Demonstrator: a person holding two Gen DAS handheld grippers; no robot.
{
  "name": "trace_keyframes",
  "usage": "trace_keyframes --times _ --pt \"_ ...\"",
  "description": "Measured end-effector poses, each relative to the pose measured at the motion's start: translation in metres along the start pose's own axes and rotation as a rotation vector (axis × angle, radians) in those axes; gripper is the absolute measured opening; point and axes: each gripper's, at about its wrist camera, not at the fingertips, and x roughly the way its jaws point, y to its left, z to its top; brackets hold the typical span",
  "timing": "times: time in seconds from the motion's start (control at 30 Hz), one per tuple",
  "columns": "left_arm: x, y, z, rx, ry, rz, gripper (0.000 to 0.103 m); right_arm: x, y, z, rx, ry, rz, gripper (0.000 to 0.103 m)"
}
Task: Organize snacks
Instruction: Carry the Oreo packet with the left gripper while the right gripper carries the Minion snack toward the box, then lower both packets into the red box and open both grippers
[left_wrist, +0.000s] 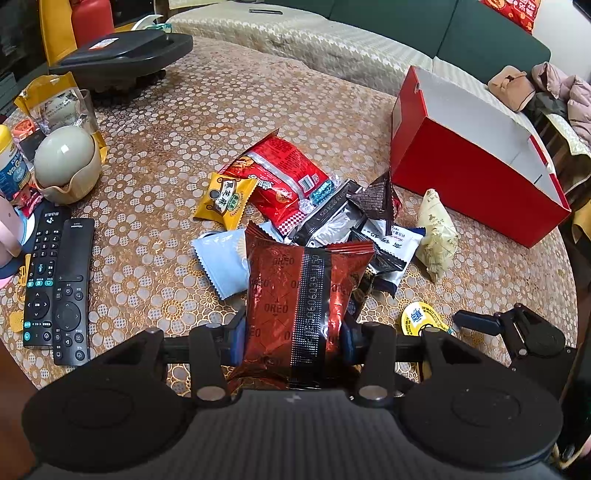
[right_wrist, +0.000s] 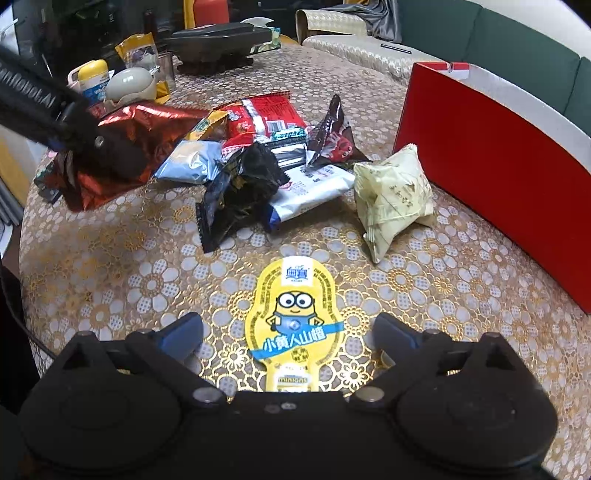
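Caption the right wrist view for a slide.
Open right hand-held gripper straddles a flat yellow Minions snack packet on the floral tablecloth, beside a red cardboard box.

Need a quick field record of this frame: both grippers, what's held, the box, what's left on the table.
left gripper: shut on the shiny red Oreo foil packet, held above the table
right gripper: open, jaws either side of the flat yellow Minions snack packet, pads not touching it
box: open red cardboard box, white inside, no snack visible in it
pile: mixed packets in mid-table, including the pale green wrapped packet and the light blue sachet
surface: round table with gold floral cloth
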Motion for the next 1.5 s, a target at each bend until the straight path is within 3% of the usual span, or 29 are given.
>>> trace_keyframes --times 0.13,0.27,0.43,0.63,1.0,1.27,1.5 --pt "-0.001 -0.001 0.000 0.002 0.000 0.000 0.046 -0.020 -0.009 0.006 0.030 -0.017 -0.048 0.064" --pt "-0.003 -0.004 -0.001 0.009 -0.005 0.002 0.046 -0.025 -0.002 0.001 -0.009 -0.037 -0.057 0.052" --pt "-0.007 -0.008 -0.001 0.020 -0.012 0.006 0.046 -0.038 0.004 0.001 -0.046 -0.073 -0.087 0.052" --pt "-0.019 -0.022 0.008 0.049 -0.052 -0.006 0.046 -0.076 -0.017 0.020 0.038 -0.159 -0.091 0.052" --pt "-0.042 -0.082 0.071 0.166 -0.185 -0.050 0.046 -0.134 -0.070 0.069 0.085 -0.322 -0.187 0.052" --pt "-0.028 -0.135 0.123 0.257 -0.239 -0.049 0.046 -0.136 -0.129 0.089 0.147 -0.333 -0.279 0.052" --pt "0.003 -0.178 0.154 0.340 -0.234 -0.034 0.046 -0.118 -0.178 0.101 0.208 -0.293 -0.312 0.052"
